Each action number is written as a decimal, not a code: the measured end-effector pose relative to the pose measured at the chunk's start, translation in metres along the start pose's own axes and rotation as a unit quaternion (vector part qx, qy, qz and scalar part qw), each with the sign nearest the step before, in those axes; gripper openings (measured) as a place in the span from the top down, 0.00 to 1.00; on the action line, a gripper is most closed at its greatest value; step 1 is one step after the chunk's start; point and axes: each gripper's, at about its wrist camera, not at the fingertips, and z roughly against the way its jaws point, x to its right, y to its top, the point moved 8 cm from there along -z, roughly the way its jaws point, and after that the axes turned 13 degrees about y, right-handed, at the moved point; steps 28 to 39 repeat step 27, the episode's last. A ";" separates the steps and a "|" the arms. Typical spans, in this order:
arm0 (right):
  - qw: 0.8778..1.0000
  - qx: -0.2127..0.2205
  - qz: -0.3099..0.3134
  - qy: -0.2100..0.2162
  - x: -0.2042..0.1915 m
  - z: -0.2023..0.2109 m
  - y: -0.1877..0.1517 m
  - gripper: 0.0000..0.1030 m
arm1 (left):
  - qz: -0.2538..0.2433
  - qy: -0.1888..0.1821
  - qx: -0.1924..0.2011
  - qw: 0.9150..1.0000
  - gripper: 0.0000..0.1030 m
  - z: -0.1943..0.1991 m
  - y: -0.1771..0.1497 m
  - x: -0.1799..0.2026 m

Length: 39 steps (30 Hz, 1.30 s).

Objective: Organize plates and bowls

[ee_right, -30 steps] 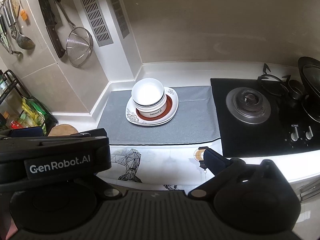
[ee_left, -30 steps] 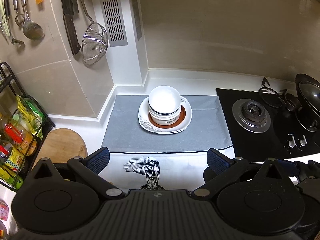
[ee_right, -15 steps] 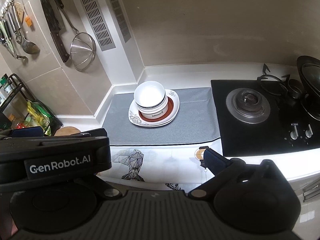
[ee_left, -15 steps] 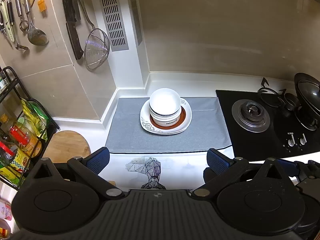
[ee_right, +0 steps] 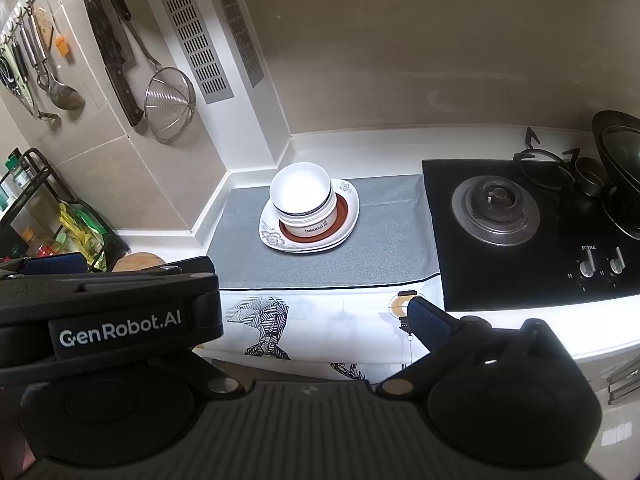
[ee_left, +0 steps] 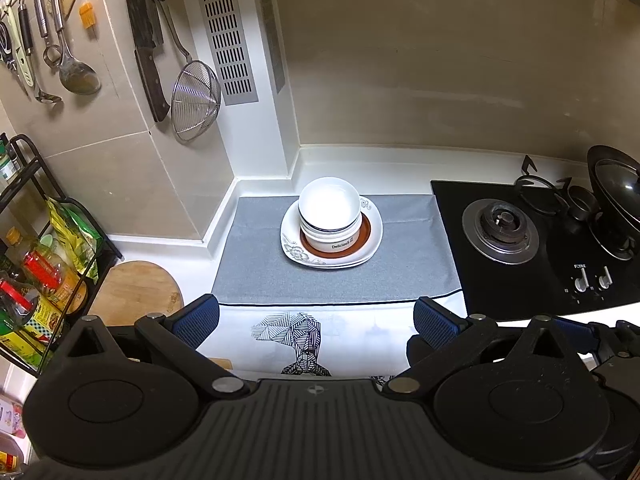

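Two hand-held grippers hang back from the counter, both empty: the left gripper (ee_left: 316, 316) has its blue-padded fingers (ee_left: 196, 320) spread wide apart and holds nothing, and the right gripper (ee_right: 312, 308) appears likewise released, one blue pad (ee_right: 424, 320) showing at lower right while its other finger is hidden behind the body of the left unit. At the centre of each view, a stack of white ceramic bowls (ee_left: 330, 210) sits nested on a brown-rimmed saucer and white flower-patterned plates (ee_left: 294, 250), all resting on the grey rectangular mat (ee_left: 256, 264); the black gas hob (ee_left: 504, 228) lies to the right, and the wire strainer (ee_left: 196, 100) hangs on the wall at upper left. Compared with the views of half a second and a second earlier, the crockery pile appears smaller and higher in frame, and more of the wall and of the patterned white cloth (ee_left: 296, 332) along the lower edge is visible: both grippers have drawn away from the stack, well apart from it. The pile itself has not shifted. With bowls and plates gathered in one stack and no tool engaged, the organizing is judged finished or nearly so.
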 end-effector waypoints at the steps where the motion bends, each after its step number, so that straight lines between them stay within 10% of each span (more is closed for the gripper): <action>1: 1.000 0.000 0.000 0.000 0.000 0.001 0.000 0.01 | 0.000 0.000 0.000 1.000 0.00 0.000 0.000 0.000; 39: 1.000 -0.012 -0.012 -0.004 -0.004 -0.015 -0.002 0.01 | -0.012 -0.001 -0.014 1.000 0.00 -0.015 0.001 -0.010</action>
